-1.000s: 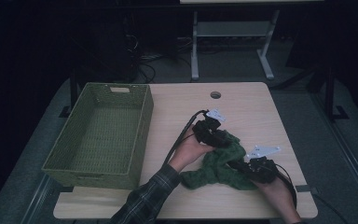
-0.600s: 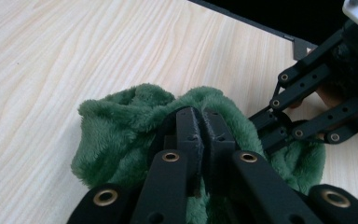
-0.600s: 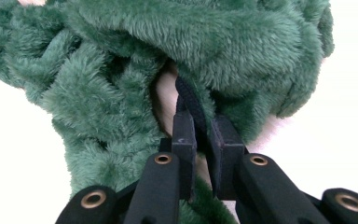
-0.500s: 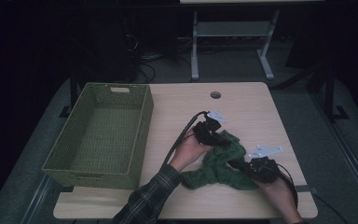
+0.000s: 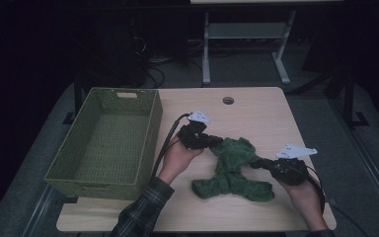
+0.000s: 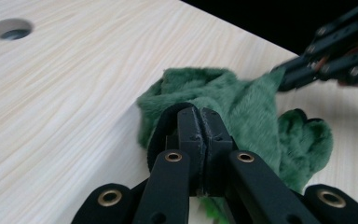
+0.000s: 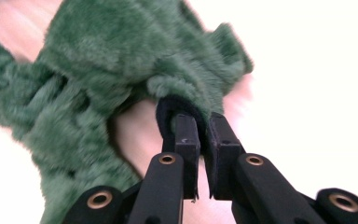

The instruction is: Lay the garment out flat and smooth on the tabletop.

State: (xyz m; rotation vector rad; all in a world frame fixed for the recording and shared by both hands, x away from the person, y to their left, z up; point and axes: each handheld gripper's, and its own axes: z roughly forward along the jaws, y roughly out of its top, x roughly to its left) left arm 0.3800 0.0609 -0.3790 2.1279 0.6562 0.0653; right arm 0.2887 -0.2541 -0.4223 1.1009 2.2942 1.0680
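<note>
A green fleece garment (image 5: 232, 170) lies crumpled on the near right part of the wooden table (image 5: 256, 111), between the two hands and well right of the basket. The left gripper (image 5: 216, 141) sits at the garment's far left edge, held by the person's left hand (image 5: 177, 158); in the left gripper view its jaws stand pressed together, with a black-trimmed hem of the garment (image 6: 242, 112) pinched between the pads. These jaws have just been closing, and the fabric is caught between them. The right gripper (image 5: 256, 163) is at the garment's right edge, carried by the right hand (image 5: 301, 190); in the right gripper view its jaws are nearly together, with a thin gap between the pads, clamped on a dark-edged fold of the garment (image 7: 121, 65), which hangs away from the jaws to the left. The right gripper also appears in the left gripper view at the far right (image 6: 284, 77), its tips touching the fabric there. The stretch of cloth between the two grippers looks slightly raised; the near portion, with two lobes pointing toward the near edge, rests flat on the table. A woven green basket (image 5: 150, 113) stands on the left of the table, apart from the garment. A round cable hole (image 5: 228, 100) is set in the table's far edge, well clear of the work. A grey three-cornered plate tops each gripper.
</note>
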